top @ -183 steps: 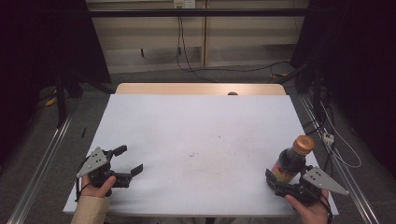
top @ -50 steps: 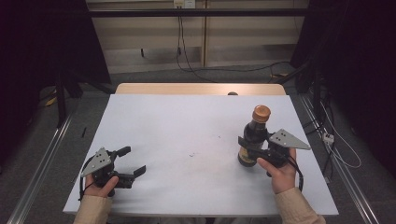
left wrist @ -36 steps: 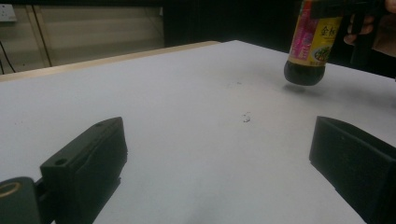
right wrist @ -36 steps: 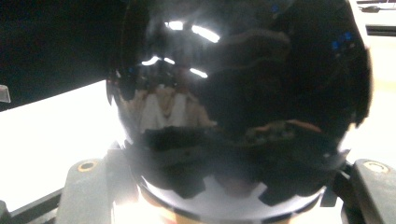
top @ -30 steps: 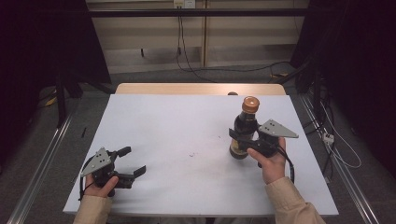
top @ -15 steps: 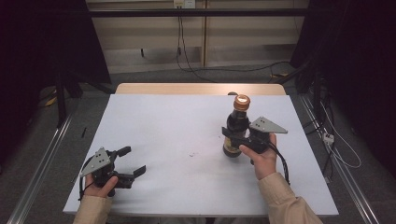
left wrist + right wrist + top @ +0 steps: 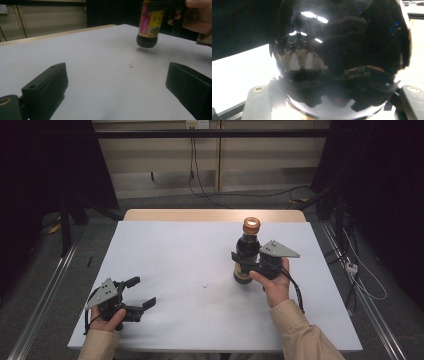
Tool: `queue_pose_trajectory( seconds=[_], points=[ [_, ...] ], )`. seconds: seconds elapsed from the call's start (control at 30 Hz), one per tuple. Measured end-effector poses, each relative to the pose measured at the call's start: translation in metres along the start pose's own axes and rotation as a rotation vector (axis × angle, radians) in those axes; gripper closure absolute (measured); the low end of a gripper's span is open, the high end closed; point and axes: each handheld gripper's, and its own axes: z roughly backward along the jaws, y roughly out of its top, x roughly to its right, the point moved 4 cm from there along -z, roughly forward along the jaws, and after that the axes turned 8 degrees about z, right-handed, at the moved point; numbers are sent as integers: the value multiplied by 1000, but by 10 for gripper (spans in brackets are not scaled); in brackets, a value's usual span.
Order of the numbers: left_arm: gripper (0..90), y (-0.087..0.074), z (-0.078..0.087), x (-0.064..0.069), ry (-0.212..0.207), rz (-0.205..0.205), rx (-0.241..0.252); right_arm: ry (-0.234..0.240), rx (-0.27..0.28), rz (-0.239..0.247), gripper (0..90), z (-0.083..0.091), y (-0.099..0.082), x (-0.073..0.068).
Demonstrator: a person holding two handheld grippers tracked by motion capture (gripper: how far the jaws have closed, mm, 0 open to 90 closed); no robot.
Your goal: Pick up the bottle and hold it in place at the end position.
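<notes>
A dark sauce bottle [image 7: 247, 251] with an orange cap and a yellow label is held upright, slightly above the white table [image 7: 190, 265], right of centre. My right gripper [image 7: 248, 265] is shut on the bottle's body; up close in the right gripper view, its glossy dark glass [image 7: 342, 55] sits between the jaws. In the left gripper view the bottle [image 7: 150, 25] hangs a little off the surface with a shadow under it. My left gripper [image 7: 139, 293] rests open near the table's front left corner, nothing between its fingers [image 7: 47, 87].
A small dark speck [image 7: 204, 285] marks the table's middle. A wooden strip [image 7: 215, 215] runs along the far edge. Cables [image 7: 360, 280] trail on the floor to the right, and metal rails [image 7: 45, 290] flank the table.
My right gripper has carried the bottle from the front right corner forward and left toward the table's middle right. The left gripper has stayed put and open.
</notes>
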Motion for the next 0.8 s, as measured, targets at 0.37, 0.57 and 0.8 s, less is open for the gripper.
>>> queue_pose_trajectory(
  seconds=[0.37,0.57,0.8],
  points=[
    [40,0,0,0,-4,1,-5,4,0,24,306,-16,10,-1],
    [40,-1,-1,1,-10,3,-7,13,1,23,306,-26,9,-3],
    [40,-1,0,0,-7,4,-3,16,6,18,306,-35,8,-3]
  ],
)
